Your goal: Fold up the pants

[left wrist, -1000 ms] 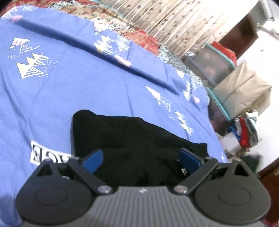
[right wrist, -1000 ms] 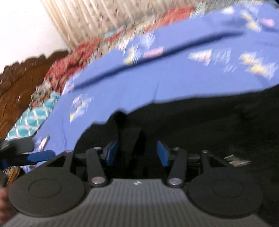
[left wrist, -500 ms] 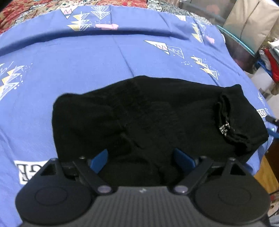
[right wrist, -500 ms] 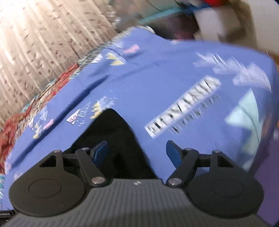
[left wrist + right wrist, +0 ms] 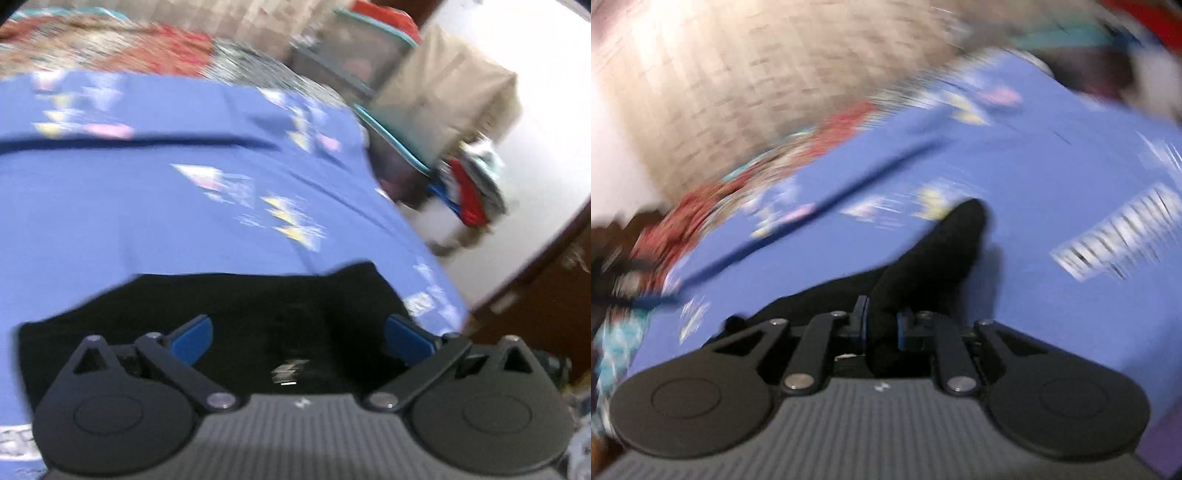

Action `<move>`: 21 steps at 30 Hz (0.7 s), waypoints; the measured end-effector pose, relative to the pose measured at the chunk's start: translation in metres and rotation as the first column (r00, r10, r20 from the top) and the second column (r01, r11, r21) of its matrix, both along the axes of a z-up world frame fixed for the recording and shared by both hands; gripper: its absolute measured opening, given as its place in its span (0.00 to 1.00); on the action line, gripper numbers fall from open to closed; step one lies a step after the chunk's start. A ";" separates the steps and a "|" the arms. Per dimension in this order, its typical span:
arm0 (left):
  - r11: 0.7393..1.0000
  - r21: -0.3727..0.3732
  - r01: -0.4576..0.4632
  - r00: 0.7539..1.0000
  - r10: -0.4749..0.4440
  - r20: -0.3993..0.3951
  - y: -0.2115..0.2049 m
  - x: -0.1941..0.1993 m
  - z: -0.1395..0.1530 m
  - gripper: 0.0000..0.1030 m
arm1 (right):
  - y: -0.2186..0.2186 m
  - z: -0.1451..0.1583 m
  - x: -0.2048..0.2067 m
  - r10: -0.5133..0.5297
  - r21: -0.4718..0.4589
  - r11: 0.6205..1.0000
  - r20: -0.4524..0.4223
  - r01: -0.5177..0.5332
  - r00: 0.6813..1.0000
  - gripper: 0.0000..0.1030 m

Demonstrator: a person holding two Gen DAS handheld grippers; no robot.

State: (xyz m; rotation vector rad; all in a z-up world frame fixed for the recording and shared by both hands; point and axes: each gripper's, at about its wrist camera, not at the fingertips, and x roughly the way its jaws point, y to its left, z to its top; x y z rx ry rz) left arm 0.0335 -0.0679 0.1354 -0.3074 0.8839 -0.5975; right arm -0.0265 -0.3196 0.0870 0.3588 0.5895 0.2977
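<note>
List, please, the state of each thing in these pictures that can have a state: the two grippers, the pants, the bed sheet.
left gripper: open wide over the pants, nothing pinched, jaws just opening.
right gripper: shut on a fold of the pants, jaws just closing.
black pants: bunched, lying on the sheet.
blue bed sheet: spread flat, one long crease.

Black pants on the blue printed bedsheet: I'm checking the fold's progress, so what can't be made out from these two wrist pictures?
- Left wrist view: the near part of the black pants is hidden by the open left tongs; a small blurred pale item on the cloth is unreadable.
- Right wrist view: the right tongs, closed on a fold of the pants, hide it there; motion blur smears the blue printed bedsheet lettering.
- Neither view shows the whole fold.
</note>
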 end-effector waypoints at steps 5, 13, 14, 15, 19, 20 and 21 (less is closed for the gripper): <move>0.993 0.033 0.116 0.992 -0.114 -0.055 -0.058 0.024 -0.006 1.00 | 0.061 0.013 -0.011 0.140 -0.194 0.973 0.068 -0.125 0.988 0.16; 0.960 0.269 0.084 0.995 -0.067 -0.073 -0.075 0.030 -0.027 0.18 | 0.105 0.025 -0.030 0.289 -0.293 0.925 0.124 -0.243 0.949 0.16; 0.968 0.244 0.061 0.997 -0.046 -0.067 -0.062 0.029 -0.025 0.17 | 0.110 0.028 -0.030 0.304 -0.298 0.920 0.127 -0.256 0.944 0.16; 0.978 0.205 0.036 0.998 -0.026 -0.054 -0.045 0.026 -0.019 0.16 | 0.114 0.030 -0.030 0.322 -0.298 0.915 0.130 -0.272 0.938 0.16; 0.991 0.120 -0.058 0.998 0.055 0.022 0.022 0.007 0.001 0.16 | 0.138 0.049 -0.022 0.419 -0.242 0.895 0.163 -0.375 0.893 0.16; 0.989 0.116 -0.086 0.996 0.083 0.034 0.040 0.002 0.002 0.16 | 0.149 0.053 -0.020 0.451 -0.227 0.883 0.165 -0.411 0.877 0.16; 0.987 0.117 -0.114 0.993 0.110 0.038 0.057 -0.001 0.001 0.16 | 0.160 0.055 -0.017 0.486 -0.214 0.867 0.164 -0.449 0.859 0.16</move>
